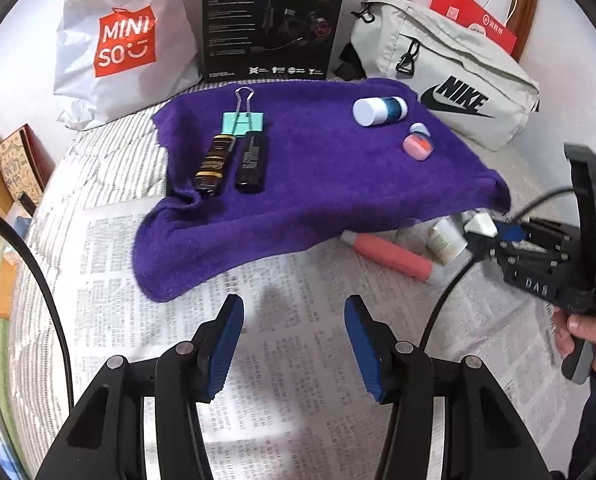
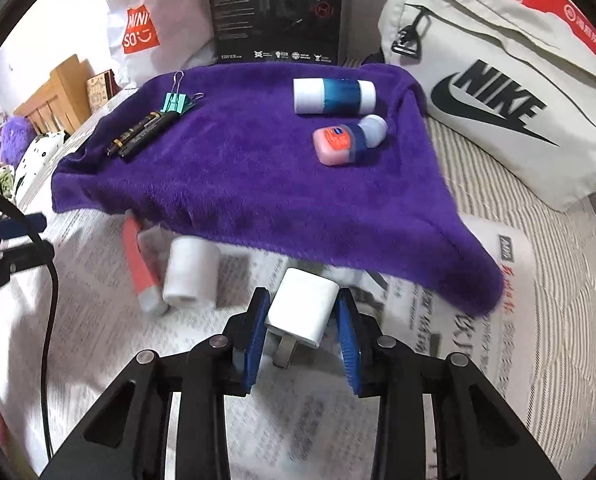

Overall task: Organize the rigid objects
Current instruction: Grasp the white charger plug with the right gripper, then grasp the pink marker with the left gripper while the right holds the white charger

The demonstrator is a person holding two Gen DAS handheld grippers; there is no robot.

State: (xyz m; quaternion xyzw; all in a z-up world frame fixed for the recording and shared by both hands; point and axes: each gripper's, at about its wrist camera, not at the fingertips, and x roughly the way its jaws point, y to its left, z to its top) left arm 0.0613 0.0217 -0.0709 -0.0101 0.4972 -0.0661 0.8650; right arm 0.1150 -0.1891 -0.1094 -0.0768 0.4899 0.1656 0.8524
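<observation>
A purple towel (image 2: 238,176) lies on newspaper. On it are a teal binder clip (image 2: 176,102), two dark tubes (image 2: 142,134), a white and blue bottle (image 2: 333,96) and a small pink jar (image 2: 333,144) beside a small blue one. My right gripper (image 2: 301,294) is shut on a white charger plug (image 2: 301,312) just in front of the towel's edge. A pink tube (image 2: 138,264) and a white bottle (image 2: 192,276) lie left of it. My left gripper (image 1: 294,308) hangs open over the newspaper, with nothing between its fingers. In its view the right gripper (image 1: 485,232) is at the right.
Behind the towel stand a white Miniso bag (image 1: 122,40), a black headset box (image 1: 272,20) and a grey Nike bag (image 1: 457,92) with a red envelope (image 1: 473,20) behind it. Newspaper (image 1: 282,360) covers the striped bedding. A hand (image 1: 585,340) grips the right tool. A cable (image 1: 449,288) hangs near it.
</observation>
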